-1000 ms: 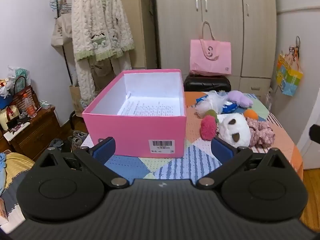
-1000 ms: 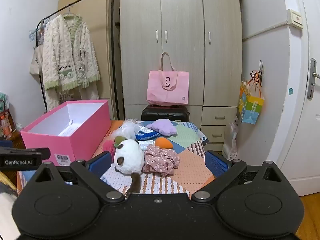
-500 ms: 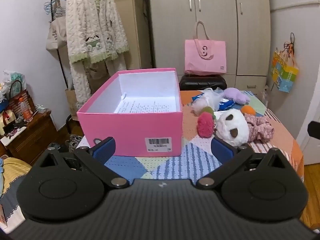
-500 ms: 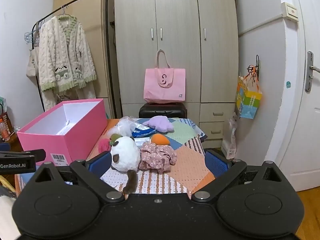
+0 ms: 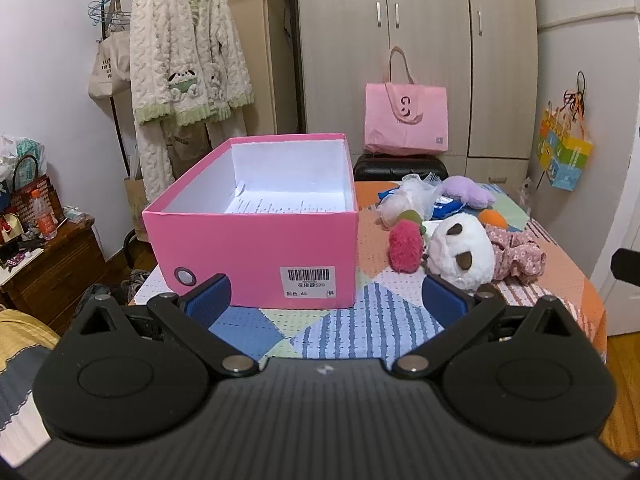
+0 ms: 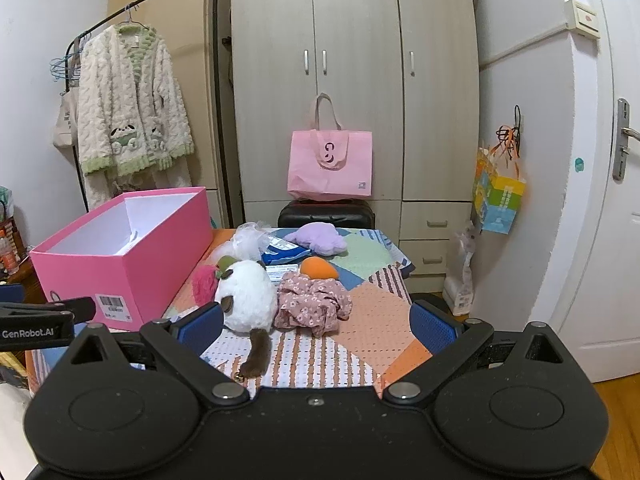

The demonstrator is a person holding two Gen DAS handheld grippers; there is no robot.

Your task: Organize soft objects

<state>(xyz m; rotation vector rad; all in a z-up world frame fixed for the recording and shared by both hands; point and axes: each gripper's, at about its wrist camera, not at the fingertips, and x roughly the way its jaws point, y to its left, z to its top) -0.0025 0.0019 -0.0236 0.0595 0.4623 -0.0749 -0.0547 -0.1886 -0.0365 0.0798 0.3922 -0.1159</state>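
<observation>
Both claws [image 5: 326, 300] [image 6: 316, 322] wide, table-edge clear.

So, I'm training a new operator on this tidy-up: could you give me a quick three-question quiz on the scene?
1. True or false: a soft toy already lies in the pink box.
2. Which lies nearest the right gripper: A panda plush, B purple plush, C orange toy?
3. What does the left gripper hold?

Key: 1 false, only paper shows inside; 2 A; 3 nothing, it is open.
</observation>
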